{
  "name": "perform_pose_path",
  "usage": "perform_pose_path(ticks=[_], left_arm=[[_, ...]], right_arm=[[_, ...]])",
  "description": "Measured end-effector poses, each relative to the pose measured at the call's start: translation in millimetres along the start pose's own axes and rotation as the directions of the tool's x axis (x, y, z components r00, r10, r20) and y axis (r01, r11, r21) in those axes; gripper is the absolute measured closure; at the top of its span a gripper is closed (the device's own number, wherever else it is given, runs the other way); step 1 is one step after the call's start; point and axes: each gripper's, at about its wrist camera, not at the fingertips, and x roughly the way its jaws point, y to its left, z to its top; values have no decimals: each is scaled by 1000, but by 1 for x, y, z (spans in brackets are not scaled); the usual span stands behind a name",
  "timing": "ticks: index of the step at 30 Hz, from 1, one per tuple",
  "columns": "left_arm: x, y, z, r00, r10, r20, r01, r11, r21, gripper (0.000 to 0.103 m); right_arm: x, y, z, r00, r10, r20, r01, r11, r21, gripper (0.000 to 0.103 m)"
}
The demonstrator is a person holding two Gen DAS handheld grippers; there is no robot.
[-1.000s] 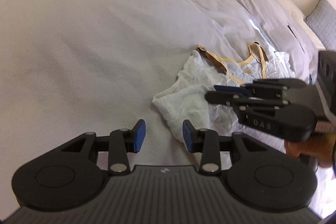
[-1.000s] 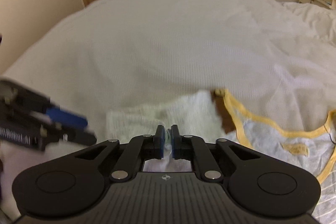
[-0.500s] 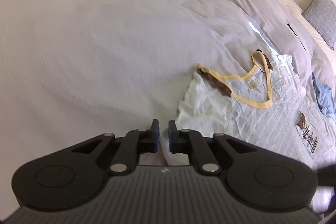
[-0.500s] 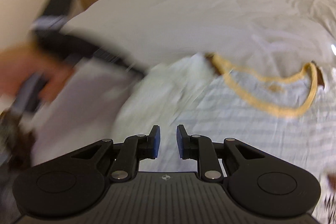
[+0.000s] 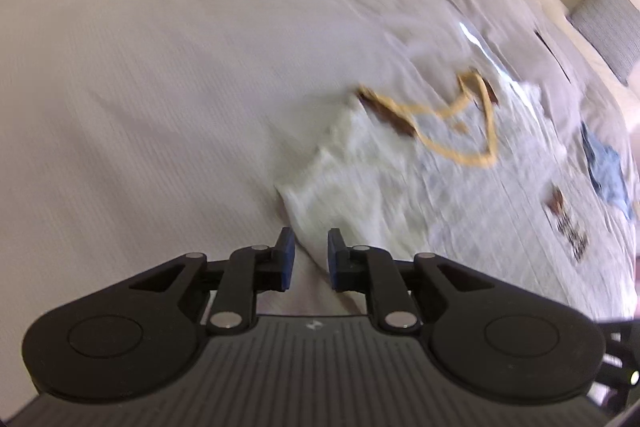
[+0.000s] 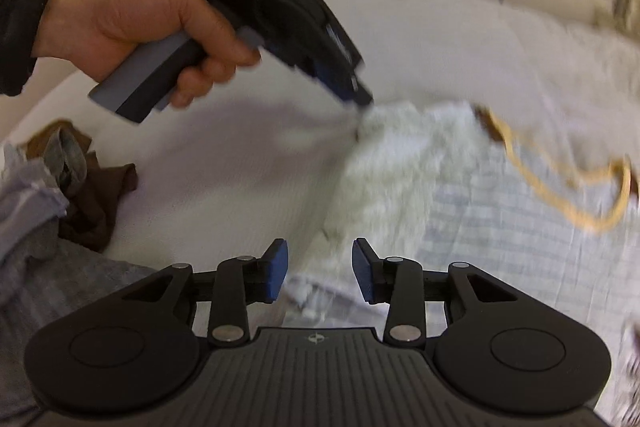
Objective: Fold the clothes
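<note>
A white shirt (image 5: 420, 187) with a yellow neckline and faint blue stripes lies spread on the bed, blurred by motion. My left gripper (image 5: 311, 255) sits at the sleeve's corner. Its jaws are opening, with the sleeve edge in the gap and the pads not pressing it. In the right wrist view the left gripper (image 6: 362, 101), held by a hand (image 6: 120, 23), points down at that sleeve corner. My right gripper (image 6: 319, 269) hangs over the shirt (image 6: 440, 227) near its side. Its jaws are opening and the cloth lies under them, not gripped.
A heap of brown and grey clothes (image 6: 72, 187) lies at the bed's left edge. A blue garment (image 5: 604, 163) rests beyond the shirt, and a grey pillow (image 5: 608, 23) is at the headboard. White bedding (image 5: 160, 87) stretches to the left.
My right gripper let go of the white sleeve, opened and swung off along the shirt. My left gripper closed at the sleeve corner, then widened a little. The sleeve now lies flatter.
</note>
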Motion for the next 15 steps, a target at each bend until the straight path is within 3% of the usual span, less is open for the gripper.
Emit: perform_pose_path(ticks=[3,6,10,15], left_arm=[[15,-3,-1,1000,10,-19,-10,1000,20,91],[25,0,3,999,53,-4,-53,998,29,91],[26,4,10,995,100,28,-101,995,29,91],[0,-3,11,990,124,62,-126,991,40,91]], right_arm=[[9,6,1,1000,15,2,-14,999,-35,64],[34,1,-12,993,51,-111,-48,998,29,64],[22,10,-36,986,85,-143,-83,996,20,62],[-2,10,-47,984,105,-143,-96,993,68,61]])
